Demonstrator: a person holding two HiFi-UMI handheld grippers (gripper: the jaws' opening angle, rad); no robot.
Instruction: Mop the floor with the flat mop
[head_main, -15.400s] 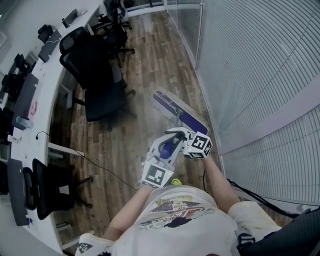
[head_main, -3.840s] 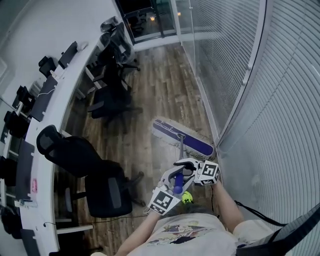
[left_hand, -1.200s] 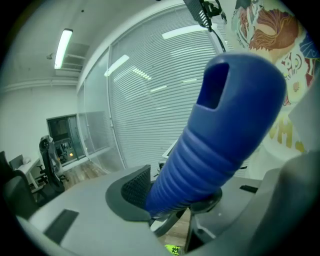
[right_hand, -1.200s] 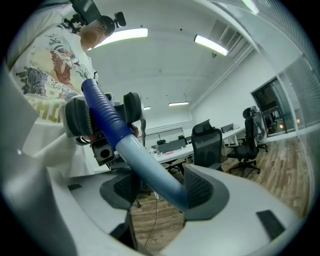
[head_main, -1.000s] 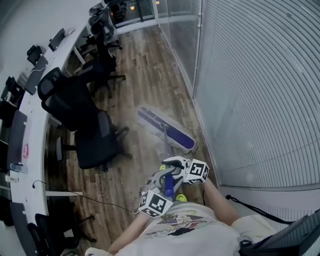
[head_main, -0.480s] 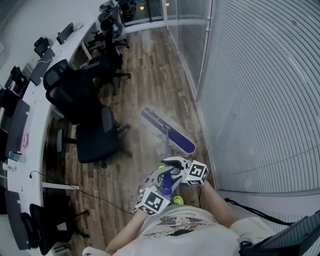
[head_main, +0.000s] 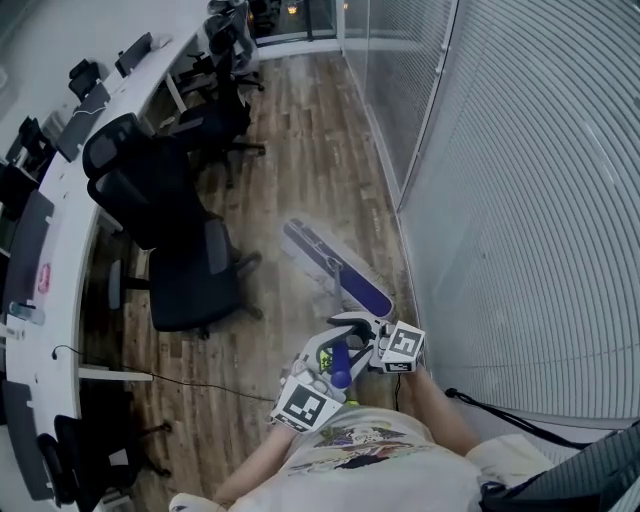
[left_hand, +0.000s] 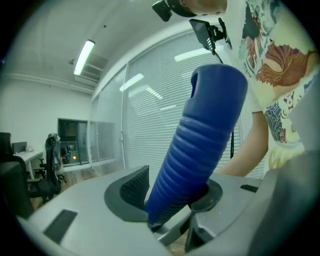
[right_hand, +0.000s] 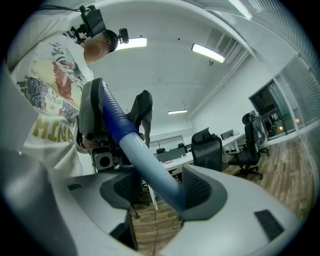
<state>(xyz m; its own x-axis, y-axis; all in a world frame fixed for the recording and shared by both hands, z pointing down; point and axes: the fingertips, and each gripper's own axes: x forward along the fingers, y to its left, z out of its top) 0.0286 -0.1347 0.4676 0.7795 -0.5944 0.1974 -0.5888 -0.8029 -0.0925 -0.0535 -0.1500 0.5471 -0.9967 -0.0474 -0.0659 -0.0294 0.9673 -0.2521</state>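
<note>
The flat mop's purple head (head_main: 336, 266) with its white fringe lies flat on the wood floor close to the glass wall. Its pole (head_main: 345, 300) rises toward me and ends in a blue ribbed grip (head_main: 340, 363). My left gripper (head_main: 328, 364) is shut on that grip (left_hand: 200, 150), which fills the space between its dark pads (left_hand: 134, 186). Just above it, my right gripper (head_main: 362, 330) is shut on the pale blue pole (right_hand: 150, 167), which slants across between its jaws. Both marker cubes show in the head view, in front of my shirt.
Black office chairs (head_main: 190, 272) (head_main: 135, 165) stand left of the mop. A long white desk (head_main: 55, 215) with monitors curves along the left side. A blind-covered glass wall (head_main: 520, 200) runs along the right. A thin cable (head_main: 190, 385) lies on the floor at the left, and a black one (head_main: 500, 410) by the wall.
Both grippers have shifted a little right and lower in the head view, still holding the mop. The mop head stays flat by the wall. The view has swung slightly.
</note>
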